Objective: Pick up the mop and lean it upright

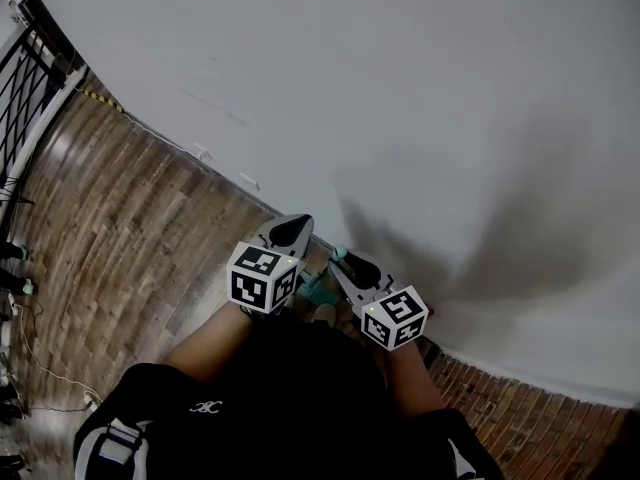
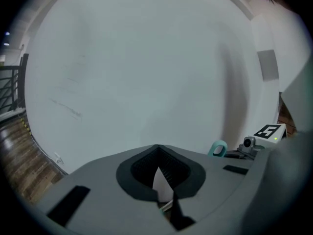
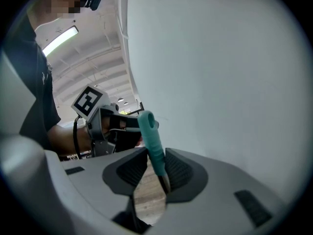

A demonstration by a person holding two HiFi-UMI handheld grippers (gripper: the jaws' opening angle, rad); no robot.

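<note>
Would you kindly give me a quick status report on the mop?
Left tongs shut, seemingly empty. Right tongs shut on mop handle, close to the wall. Nothing in the way.

We faced a plain white wall (image 1: 400, 88) with a soft grey shadow (image 1: 520, 258) across it. Below lay a wooden plank floor (image 1: 120, 228), with a black railing (image 1: 25, 78) at its far left. A strip light (image 3: 59, 39) glowed overhead.

My left gripper (image 1: 293, 225) has its jaws pressed together (tips touching). My right gripper (image 1: 347, 262) pinches the mop handle (image 3: 151, 138). Both bare forearms reach forward, close together.
</note>
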